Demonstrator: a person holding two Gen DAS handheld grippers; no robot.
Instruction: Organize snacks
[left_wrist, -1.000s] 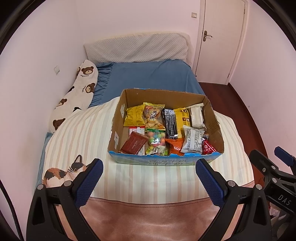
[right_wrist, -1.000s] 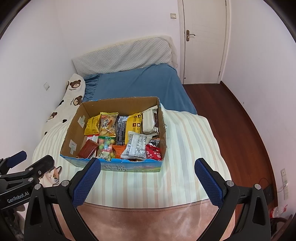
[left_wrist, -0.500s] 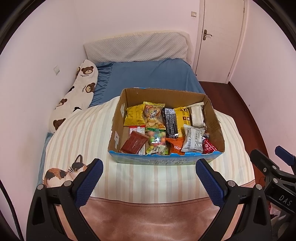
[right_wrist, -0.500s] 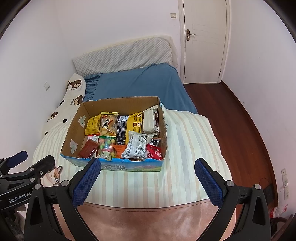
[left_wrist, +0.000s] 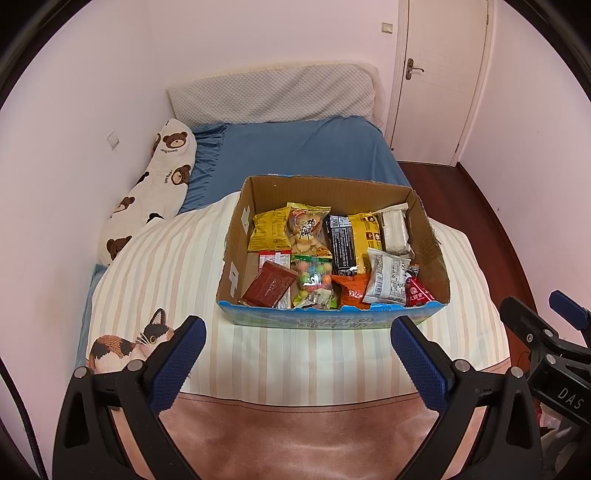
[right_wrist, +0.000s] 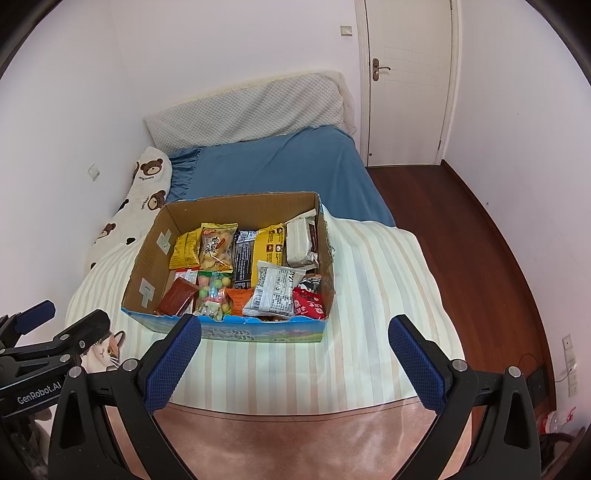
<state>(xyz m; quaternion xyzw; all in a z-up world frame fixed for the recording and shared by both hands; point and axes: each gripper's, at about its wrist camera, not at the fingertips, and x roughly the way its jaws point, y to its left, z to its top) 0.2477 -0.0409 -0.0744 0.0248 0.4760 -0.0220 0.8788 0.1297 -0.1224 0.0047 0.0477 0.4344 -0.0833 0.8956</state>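
Observation:
An open cardboard box (left_wrist: 430, 236) (right_wrist: 147, 254) sits on a striped blanket on the bed, filled with several snack packets: yellow bags (left_wrist: 267, 230), a black bar (left_wrist: 341, 243), a white-grey pack (left_wrist: 386, 280) (right_wrist: 275, 290), a brown pack (left_wrist: 267, 286), a red pack (right_wrist: 308, 304). My left gripper (left_wrist: 297, 349) hangs open in front of the box, nothing between its blue pads. My right gripper (right_wrist: 295, 349) is likewise open and empty, a little short of the box's front wall. Each gripper also shows at the other view's edge.
The striped blanket (left_wrist: 166, 280) with a cat print (left_wrist: 122, 345) covers the near bed; blue sheet (left_wrist: 303, 151) and grey pillow (left_wrist: 273, 96) lie beyond. A bear-print bolster (left_wrist: 155, 184) lines the left wall. Wooden floor (right_wrist: 458, 236) and a shut door (right_wrist: 406, 81) are to the right.
Almost nothing; both views drift very slightly, and both grippers stay open and empty in front of the box.

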